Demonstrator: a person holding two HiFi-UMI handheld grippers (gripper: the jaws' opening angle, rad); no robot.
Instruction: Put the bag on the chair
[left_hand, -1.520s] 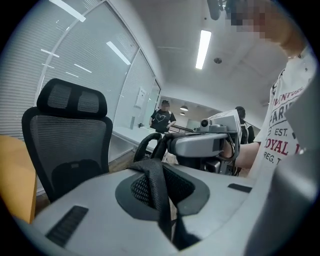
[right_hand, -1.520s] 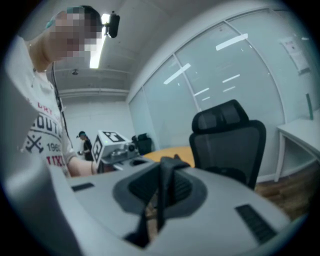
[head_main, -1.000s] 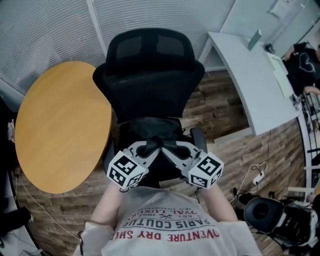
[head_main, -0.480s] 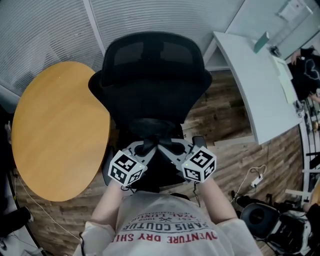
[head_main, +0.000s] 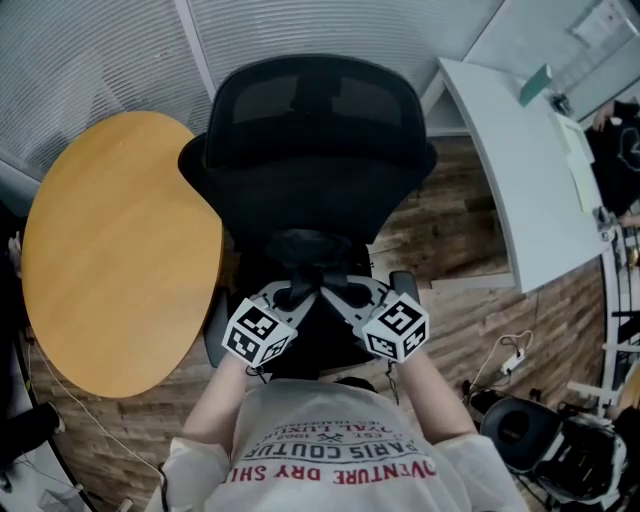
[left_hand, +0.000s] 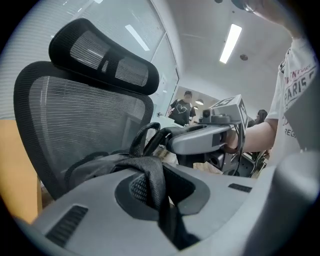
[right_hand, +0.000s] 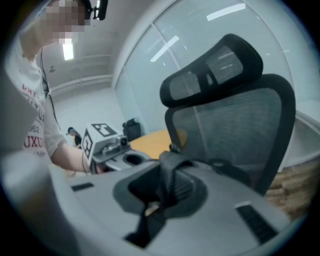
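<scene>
A black bag (head_main: 305, 252) hangs low over the seat of a black mesh office chair (head_main: 310, 150), just in front of its backrest. My left gripper (head_main: 290, 296) and right gripper (head_main: 336, 296) meet over the bag, each shut on one of its straps. In the left gripper view a black webbing strap (left_hand: 150, 175) runs down between my jaws, and the right gripper (left_hand: 200, 139) opposite pinches a looped handle (left_hand: 144, 140). In the right gripper view another strap (right_hand: 169, 182) is clamped in the jaws, with the chair's back (right_hand: 235, 125) behind it.
A round wooden table (head_main: 120, 250) stands close on the chair's left. A white desk (head_main: 520, 180) lies to the right. Cables and dark gear (head_main: 520, 430) sit on the wooden floor at the lower right. A glass wall with blinds is behind the chair.
Both grippers have drawn slightly closer together and nearer the chair's backrest, still holding the straps. The bag has moved with them over the seat.
</scene>
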